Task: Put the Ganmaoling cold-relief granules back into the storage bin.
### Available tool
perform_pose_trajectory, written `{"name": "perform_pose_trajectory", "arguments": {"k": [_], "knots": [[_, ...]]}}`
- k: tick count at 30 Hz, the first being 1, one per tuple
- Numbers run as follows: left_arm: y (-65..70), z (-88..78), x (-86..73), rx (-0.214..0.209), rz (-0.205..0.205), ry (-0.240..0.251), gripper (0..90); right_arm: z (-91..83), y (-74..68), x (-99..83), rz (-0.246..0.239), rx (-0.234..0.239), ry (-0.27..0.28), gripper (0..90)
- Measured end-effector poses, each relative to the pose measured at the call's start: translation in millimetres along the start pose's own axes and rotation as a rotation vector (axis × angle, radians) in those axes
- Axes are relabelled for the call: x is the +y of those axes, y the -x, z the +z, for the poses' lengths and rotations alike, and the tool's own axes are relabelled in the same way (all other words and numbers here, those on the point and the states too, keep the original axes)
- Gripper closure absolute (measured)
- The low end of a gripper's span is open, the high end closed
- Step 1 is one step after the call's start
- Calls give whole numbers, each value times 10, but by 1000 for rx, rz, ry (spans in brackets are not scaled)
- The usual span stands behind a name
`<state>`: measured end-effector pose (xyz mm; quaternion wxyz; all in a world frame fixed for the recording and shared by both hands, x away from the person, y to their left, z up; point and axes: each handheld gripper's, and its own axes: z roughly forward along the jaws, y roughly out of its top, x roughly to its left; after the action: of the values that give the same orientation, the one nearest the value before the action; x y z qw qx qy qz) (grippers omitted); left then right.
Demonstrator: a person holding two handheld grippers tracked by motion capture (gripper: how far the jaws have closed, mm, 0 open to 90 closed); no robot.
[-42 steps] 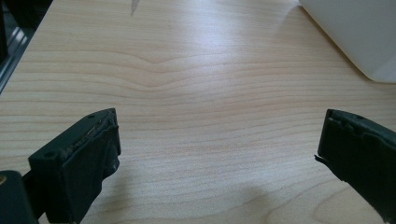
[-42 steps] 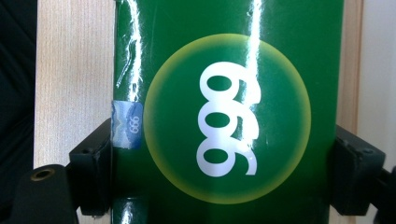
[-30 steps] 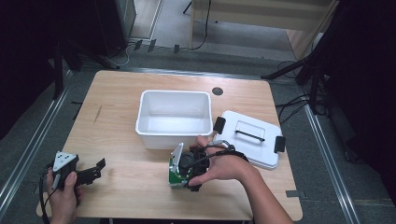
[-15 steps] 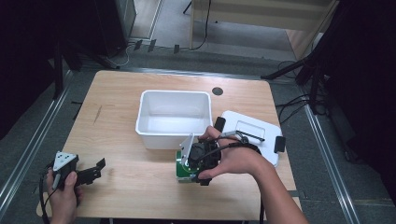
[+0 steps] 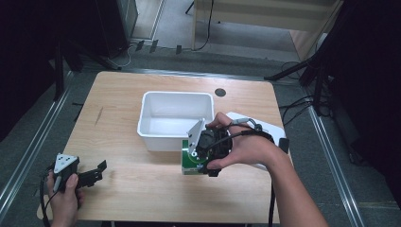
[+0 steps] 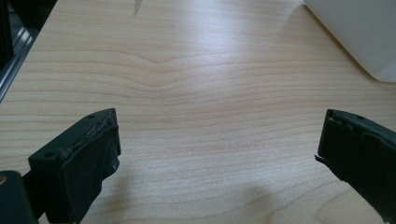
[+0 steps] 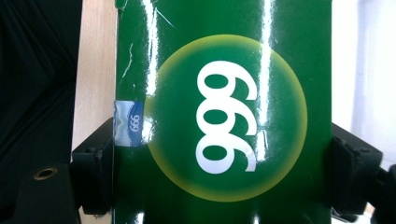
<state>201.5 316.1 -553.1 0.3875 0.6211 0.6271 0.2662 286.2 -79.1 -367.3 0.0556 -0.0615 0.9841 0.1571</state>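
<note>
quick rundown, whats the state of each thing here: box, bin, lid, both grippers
green box: clamped between the right gripper's jaws, near the bin's front wall
right gripper: shut on the green box
left gripper: open, nothing between its jaws, over bare table
white bin: uncovered, upright, looks empty
white lid: off the bin, lying flat on the table to the bin's right

Left gripper [image 6: 219, 154]: jaws wide apart, nothing between.
Pale wooden table [image 6: 196, 93]: bare underneath.
White plastic bin [image 6: 359, 32]: far right corner.

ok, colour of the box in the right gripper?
Glossy green box, yellow-rimmed circle; clearest in right gripper view.
</note>
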Motion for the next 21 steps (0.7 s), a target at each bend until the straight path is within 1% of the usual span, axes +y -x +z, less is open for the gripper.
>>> {"name": "perform_pose_trajectory", "arguments": {"k": [1,2,3,4,5,8,9,10,11,13,14,15,16,17,20,21], "knots": [[0,0,0,0,0,0,0,-61,29,9,7,-7,-1,161],[0,0,0,-1,0,0,0,-61,29,9,7,-7,-1,161],[-1,0,0,-1,0,0,0,-123,70,17,4,-11,6,161],[-1,0,0,-1,0,0,0,-123,70,17,4,-11,6,161],[-1,2,0,-1,-1,1,0,-170,100,23,6,-16,6,161],[-2,2,0,-1,-1,1,0,-216,137,31,0,-20,11,161],[-2,2,0,-1,-1,1,0,-238,142,33,13,-22,2,161],[-1,1,0,-1,-1,1,0,-265,176,40,4,-25,4,161],[-2,1,0,-1,-1,1,0,-300,212,43,6,-27,0,161],[-2,2,-1,-2,-2,3,0,-313,223,43,11,-25,-3,161],[-2,1,-1,-2,-2,2,0,-326,250,43,1,-25,0,161],[-2,1,-1,-2,-2,2,0,-361,275,42,18,-27,-8,161],[-2,1,-1,-2,-2,2,0,-361,275,42,18,-27,-8,161],[-3,2,0,-2,-1,1,0,-385,318,42,7,-32,-3,161],[-4,1,1,-4,-2,-1,0,-415,349,45,10,-40,-3,161],[-5,2,0,-5,-3,1,0,-436,389,48,5,-44,4,162]]}}
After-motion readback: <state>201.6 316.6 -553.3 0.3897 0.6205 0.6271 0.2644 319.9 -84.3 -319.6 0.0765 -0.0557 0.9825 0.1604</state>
